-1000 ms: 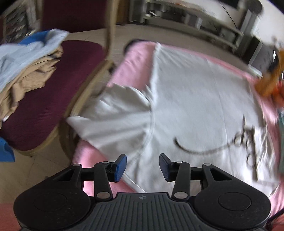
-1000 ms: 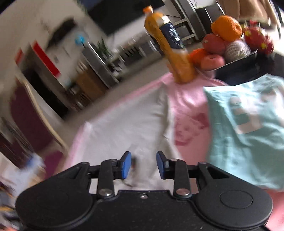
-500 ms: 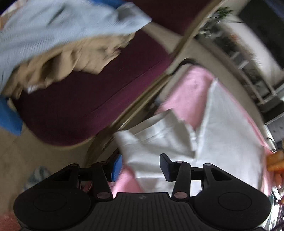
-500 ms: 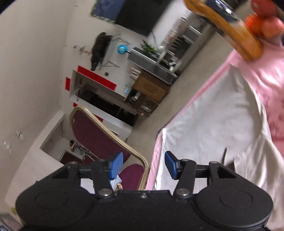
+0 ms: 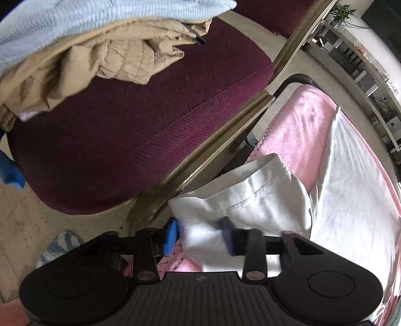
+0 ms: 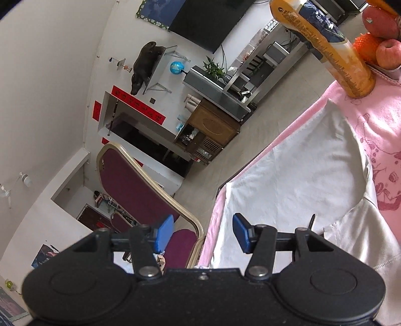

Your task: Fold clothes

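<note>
A white shirt (image 5: pixel 345 190) of soft, thin knit lies spread on a fuzzy pink blanket (image 5: pixel 300 120) that covers the table. One short sleeve (image 5: pixel 253 198), with a stitched hem line, hangs past the blanket's edge on the side toward the chair.

The left gripper (image 5: pixel 198 234) points steeply down at that sleeve. Its jaws are closing with the sleeve's loose end between the two blue pads; the fabric bunches there, though whether the pads already press it is not clear.

The right gripper (image 6: pixel 203 232) is held near level over the blanket's edge, its jaws standing apart with nothing between them. The shirt's body (image 6: pixel 295 175) lies just beyond it, smooth, with one straight hem along the blanket's far edge.

One chair (image 5: pixel 140 120) with a woven maroon seat and a brass-coloured frame stands just beside the blanket; only a narrow gap separates them. On its seat are two garments: a crumpled tan one (image 5: pixel 107 62) and a ribbed pale blue one (image 5: pixel 95 15) on top.

Past the shirt stands one orange bottle (image 6: pixel 323 45), next to some fruit (image 6: pixel 381 35).
</note>
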